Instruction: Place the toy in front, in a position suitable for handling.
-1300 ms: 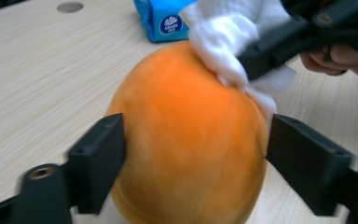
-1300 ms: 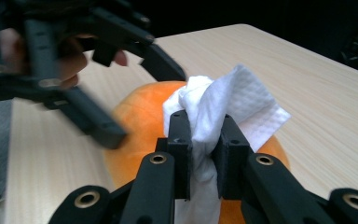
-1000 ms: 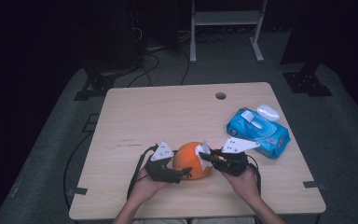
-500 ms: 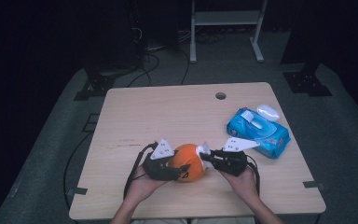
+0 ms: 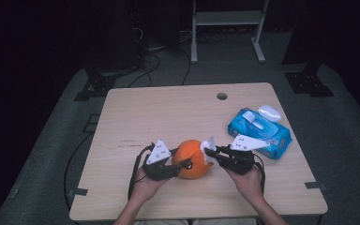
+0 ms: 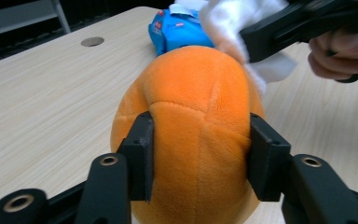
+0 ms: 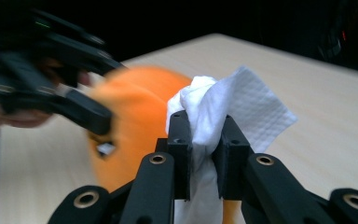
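At lower centre of the high view, the left gripper has just been closing and now clamps the orange plush ball between its 2 jaws. The right gripper pinches a white wipe against the ball's upper right. Wiping looks underway, with most of the ball probably left to wipe; the blue wipe pack lies right of centre.

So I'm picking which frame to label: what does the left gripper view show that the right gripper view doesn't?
Left gripper view: the left gripper with both fingers pressed into the sides of the orange plush ball, and the blue wipes pack and a round table hole behind it.

Right gripper view: the right gripper shut on a bunched white wipe, seen from behind.

Both: the ball, the wipe against it, the wooden table.
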Demonstrator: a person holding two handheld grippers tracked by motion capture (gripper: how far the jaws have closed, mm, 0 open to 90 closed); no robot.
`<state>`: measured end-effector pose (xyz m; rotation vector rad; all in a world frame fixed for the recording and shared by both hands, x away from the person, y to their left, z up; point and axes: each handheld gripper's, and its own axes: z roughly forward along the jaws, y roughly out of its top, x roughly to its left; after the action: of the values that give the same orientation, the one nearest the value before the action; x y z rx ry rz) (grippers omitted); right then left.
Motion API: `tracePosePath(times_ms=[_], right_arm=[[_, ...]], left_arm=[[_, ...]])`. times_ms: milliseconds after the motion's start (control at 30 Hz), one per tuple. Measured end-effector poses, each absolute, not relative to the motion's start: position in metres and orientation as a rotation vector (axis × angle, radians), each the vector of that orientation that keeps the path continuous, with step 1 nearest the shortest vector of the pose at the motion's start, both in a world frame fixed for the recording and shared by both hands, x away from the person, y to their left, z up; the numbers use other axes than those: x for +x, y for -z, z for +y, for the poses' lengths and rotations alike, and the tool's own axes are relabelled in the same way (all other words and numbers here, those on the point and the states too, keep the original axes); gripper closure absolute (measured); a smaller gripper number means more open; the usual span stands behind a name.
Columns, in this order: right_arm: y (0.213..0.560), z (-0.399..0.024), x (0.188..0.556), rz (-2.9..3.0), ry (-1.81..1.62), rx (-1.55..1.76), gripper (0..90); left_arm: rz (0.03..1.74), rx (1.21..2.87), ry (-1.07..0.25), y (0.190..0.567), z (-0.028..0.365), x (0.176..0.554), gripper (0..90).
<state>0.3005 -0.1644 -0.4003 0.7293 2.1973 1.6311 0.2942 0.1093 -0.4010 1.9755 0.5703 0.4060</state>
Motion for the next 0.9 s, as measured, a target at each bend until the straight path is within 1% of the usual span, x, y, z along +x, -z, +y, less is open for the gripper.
tracePosePath(times_ms=[100, 200, 233, 300, 400, 433, 533, 600, 667, 733, 800, 900], right_arm=[[0.393, -0.151, 0.288, 2.213, -1.602, 0.617, 77.6], [0.401, -0.151, 0.291, 2.239, -1.586, 0.63, 77.6], [0.404, -0.152, 0.294, 2.249, -1.585, 0.65, 77.6], [0.409, -0.156, 0.298, 2.265, -1.574, 0.692, 77.6], [0.412, -0.161, 0.302, 2.263, -1.571, 0.734, 77.6], [0.413, -0.164, 0.304, 2.261, -1.567, 0.757, 77.6], [0.415, -0.169, 0.307, 2.259, -1.592, 0.804, 77.6], [0.414, -0.168, 0.305, 2.26, -1.587, 0.79, 77.5], [0.412, -0.166, 0.302, 2.259, -1.606, 0.779, 77.5], [0.407, -0.164, 0.297, 2.26, -1.638, 0.74, 77.5], [0.399, -0.16, 0.291, 2.265, -1.669, 0.661, 77.6], [0.391, -0.152, 0.284, 2.249, -1.639, 0.585, 77.6]], left_arm=[[0.539, 1.998, -0.397, 0.396, 0.108, 0.291, 53.5], [0.525, 2.014, -0.394, 0.4, 0.106, 0.29, 51.7], [0.531, 2.003, -0.385, 0.403, 0.106, 0.292, 47.4], [0.556, 1.968, -0.387, 0.407, 0.105, 0.295, 29.7], [0.587, 1.985, -0.391, 0.415, 0.103, 0.299, 10.5], [0.588, 1.995, -0.382, 0.418, 0.103, 0.3, 9.3], [0.621, 1.981, -0.322, 0.426, 0.104, 0.304, 11.1], [0.609, 1.984, -0.329, 0.423, 0.105, 0.304, 20.1], [0.596, 1.979, -0.334, 0.419, 0.107, 0.302, 37.3], [0.547, 1.996, -0.347, 0.414, 0.112, 0.301, 46.9], [0.516, 2.012, -0.358, 0.409, 0.115, 0.3, 50.3], [0.48, 2.039, -0.353, 0.409, 0.117, 0.298, 51.3]])
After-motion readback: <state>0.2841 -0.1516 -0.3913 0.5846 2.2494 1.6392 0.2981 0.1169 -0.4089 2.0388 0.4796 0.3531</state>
